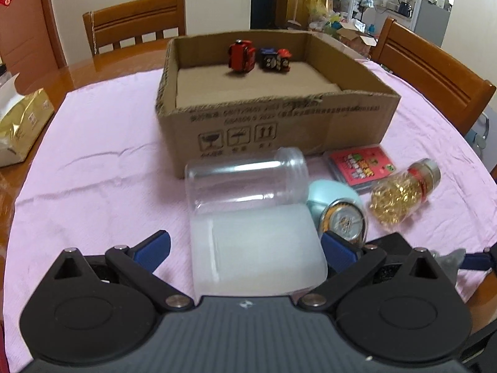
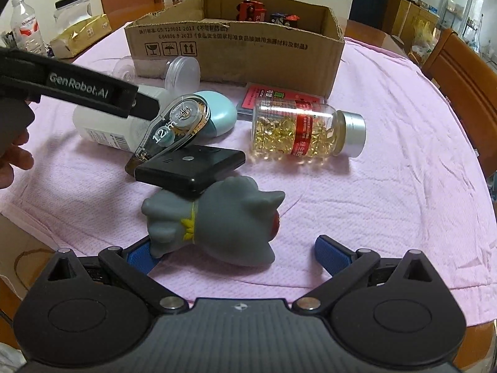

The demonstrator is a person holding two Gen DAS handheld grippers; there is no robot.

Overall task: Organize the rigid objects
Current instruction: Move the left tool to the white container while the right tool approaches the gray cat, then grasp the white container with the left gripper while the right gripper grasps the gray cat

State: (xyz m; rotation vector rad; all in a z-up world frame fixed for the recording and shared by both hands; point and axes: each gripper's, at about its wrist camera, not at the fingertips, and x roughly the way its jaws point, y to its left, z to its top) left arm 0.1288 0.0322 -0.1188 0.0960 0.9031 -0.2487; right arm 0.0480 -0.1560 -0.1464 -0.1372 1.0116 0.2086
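We see the left gripper (image 1: 245, 250) spread wide around a frosted white bottle (image 1: 257, 248) lying on its side between the blue pads (image 1: 153, 248); whether the pads touch it we cannot tell. Just ahead of that bottle lies a clear plastic jar (image 1: 245, 180), also on its side, against the front wall of the cardboard box (image 1: 279, 124). Inside the box at the far end: a red toy car (image 1: 241, 55) and a dark blue toy (image 1: 275, 59). Right of the left gripper: a correction tape dispenser (image 1: 341, 220) leaning on a pale blue oval case (image 1: 326, 192), then a capsule bottle (image 1: 403, 191) lying flat and a red card pack (image 1: 362, 169) beyond.

The right gripper (image 2: 231, 253) is open, jaws astride a grey rubber cat toy (image 2: 217, 227) lying on its side; the left pad (image 2: 138, 258) sits right at the toy, the right pad (image 2: 330, 255) is apart from it. Ahead of the toy a black rectangular device (image 2: 189, 169) rests partly on it. All on a pink cloth (image 2: 388, 186). A hand (image 2: 12, 155) shows far left.
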